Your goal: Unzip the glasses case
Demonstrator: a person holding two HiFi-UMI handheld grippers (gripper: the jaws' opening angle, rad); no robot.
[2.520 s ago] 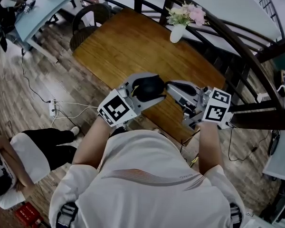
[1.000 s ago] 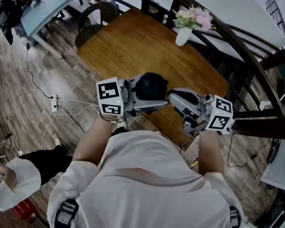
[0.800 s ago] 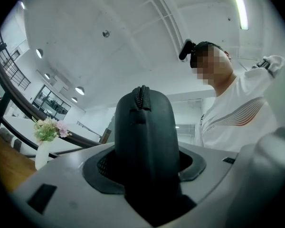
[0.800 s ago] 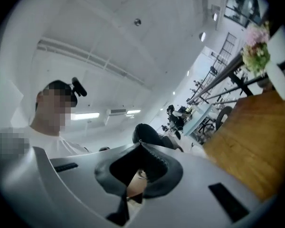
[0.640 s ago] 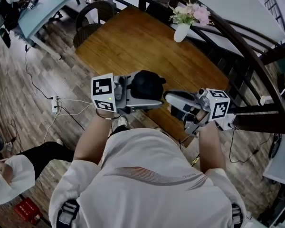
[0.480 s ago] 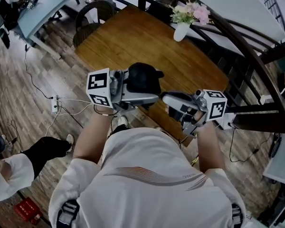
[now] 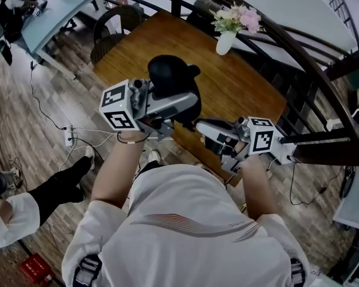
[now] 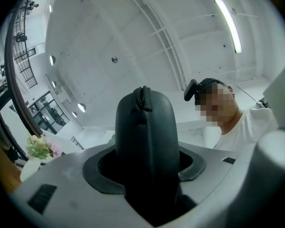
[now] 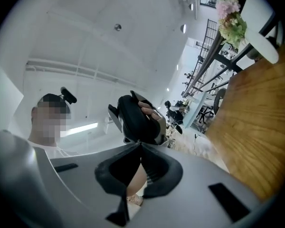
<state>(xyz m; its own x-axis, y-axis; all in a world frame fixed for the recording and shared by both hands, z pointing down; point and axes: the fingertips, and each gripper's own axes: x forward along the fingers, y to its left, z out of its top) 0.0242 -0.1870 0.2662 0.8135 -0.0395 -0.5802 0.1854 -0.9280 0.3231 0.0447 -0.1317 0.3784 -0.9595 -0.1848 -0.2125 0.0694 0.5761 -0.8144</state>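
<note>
A wooden table (image 7: 227,82) lies below me, beside a dark railing (image 7: 299,58), with a vase of flowers (image 7: 226,28) at its far edge. My left claw (image 7: 178,103) clamps the black glasses case (image 7: 170,76) across its middle and holds it in the air, well clear of the table. The zip (image 8: 142,96) over the case's upper end looks closed, so I judge the unzipping barely begun, if at all. My right claw (image 9: 138,142) is pressed together, tips right at the case's lower edge; whether they pinch the pull tab I cannot tell. Nothing blocks the way: a bystander's legs (image 7: 63,181) and floor cables (image 7: 78,135) lie well apart.
</note>
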